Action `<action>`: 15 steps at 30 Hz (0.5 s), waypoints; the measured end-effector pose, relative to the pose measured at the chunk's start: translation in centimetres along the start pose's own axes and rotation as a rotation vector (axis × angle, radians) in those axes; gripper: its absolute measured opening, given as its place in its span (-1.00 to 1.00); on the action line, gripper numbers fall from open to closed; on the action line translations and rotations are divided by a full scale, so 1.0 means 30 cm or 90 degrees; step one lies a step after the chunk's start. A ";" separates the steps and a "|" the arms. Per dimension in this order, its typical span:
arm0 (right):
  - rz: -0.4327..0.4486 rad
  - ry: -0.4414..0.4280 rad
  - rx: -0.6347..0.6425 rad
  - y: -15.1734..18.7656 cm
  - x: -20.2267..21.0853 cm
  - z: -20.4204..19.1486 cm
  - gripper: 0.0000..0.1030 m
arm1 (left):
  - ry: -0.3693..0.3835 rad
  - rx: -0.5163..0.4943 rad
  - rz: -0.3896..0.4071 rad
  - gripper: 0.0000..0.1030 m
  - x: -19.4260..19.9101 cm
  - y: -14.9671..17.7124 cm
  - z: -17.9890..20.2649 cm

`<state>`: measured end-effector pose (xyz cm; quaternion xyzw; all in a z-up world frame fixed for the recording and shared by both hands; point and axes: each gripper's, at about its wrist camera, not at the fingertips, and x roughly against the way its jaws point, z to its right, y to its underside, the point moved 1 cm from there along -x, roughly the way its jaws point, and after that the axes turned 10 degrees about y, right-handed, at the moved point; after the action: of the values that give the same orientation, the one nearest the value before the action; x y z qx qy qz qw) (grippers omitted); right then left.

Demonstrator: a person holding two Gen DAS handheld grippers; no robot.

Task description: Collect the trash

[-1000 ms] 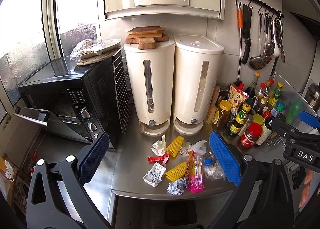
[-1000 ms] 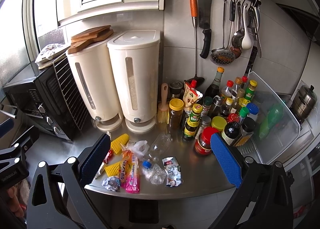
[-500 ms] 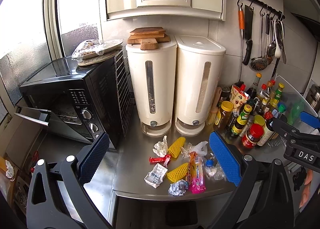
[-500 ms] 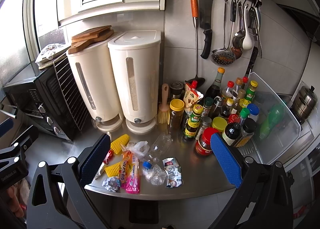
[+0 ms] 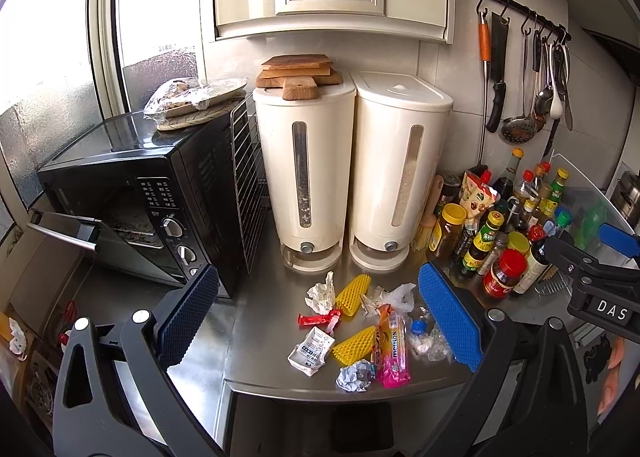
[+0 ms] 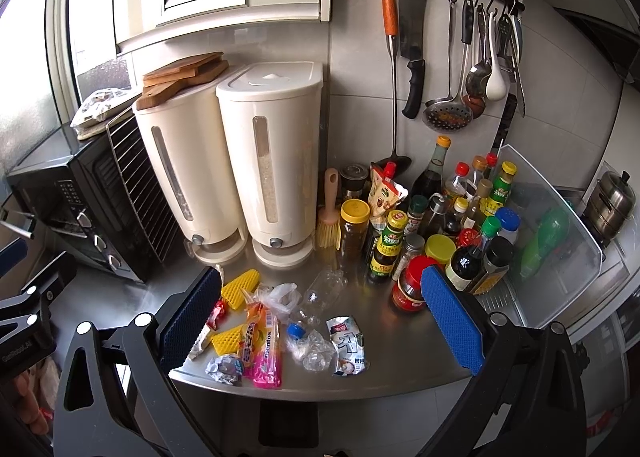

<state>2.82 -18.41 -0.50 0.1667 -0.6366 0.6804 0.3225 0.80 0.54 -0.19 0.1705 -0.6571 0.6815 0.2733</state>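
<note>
Approach step: left tool (image 5: 318, 317) and right tool (image 6: 320, 315) both wide, empty (nothing gripped), above the scattered wrappers (image 6: 262, 341) at the steel counter (image 6: 400, 357) front edge; next, descend on one piece.

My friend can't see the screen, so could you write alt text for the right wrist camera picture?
Litter lies on a steel counter between the open, empty right gripper: a pink Mentos wrapper, yellow foam nets and a crushed clear bottle. Behind stand two cream dispensers and condiment bottles.
</note>
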 end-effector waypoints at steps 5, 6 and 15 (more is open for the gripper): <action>0.009 0.005 0.003 -0.003 -0.007 -0.009 0.94 | 0.001 0.002 -0.004 0.84 -0.006 0.003 -0.002; 0.010 0.005 0.003 -0.004 -0.009 -0.010 0.94 | 0.001 0.004 -0.005 0.84 -0.008 0.007 -0.004; 0.014 0.008 -0.009 -0.008 -0.014 0.013 0.94 | 0.007 0.009 -0.008 0.84 -0.016 0.008 -0.005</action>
<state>3.22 -18.88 -0.54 0.1533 -0.6410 0.6804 0.3205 1.05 0.64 -0.69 0.1723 -0.6499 0.6853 0.2799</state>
